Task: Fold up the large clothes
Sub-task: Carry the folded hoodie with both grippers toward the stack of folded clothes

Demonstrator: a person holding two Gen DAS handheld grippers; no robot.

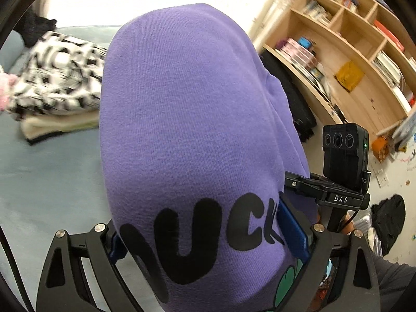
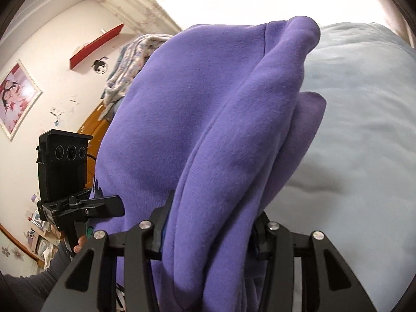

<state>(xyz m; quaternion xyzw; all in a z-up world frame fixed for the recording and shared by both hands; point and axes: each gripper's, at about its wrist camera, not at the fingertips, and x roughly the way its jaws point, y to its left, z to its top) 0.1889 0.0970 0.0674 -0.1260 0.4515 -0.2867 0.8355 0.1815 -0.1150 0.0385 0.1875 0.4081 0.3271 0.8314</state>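
Note:
A purple sweatshirt (image 1: 182, 119) with black lettering hangs lifted above the light blue bed (image 1: 49, 182) and fills the middle of both views. My left gripper (image 1: 205, 236) is shut on its printed part, with blue pads (image 1: 293, 231) pressing the cloth from both sides. In the right wrist view, my right gripper (image 2: 208, 231) is shut on a thick bunched fold of the same sweatshirt (image 2: 208, 119). The fingertips of both grippers are mostly hidden by the fabric. Each view shows the other gripper's black body beside the cloth, the right one (image 1: 343, 156) and the left one (image 2: 65, 161).
A folded stack topped by a black-and-white patterned garment (image 1: 57, 83) lies at the far left of the bed. A wooden bookshelf (image 1: 351, 52) and a black bag (image 1: 390, 221) stand to the right. A crumpled blanket (image 2: 130, 59) lies near the orange headboard (image 2: 96, 122).

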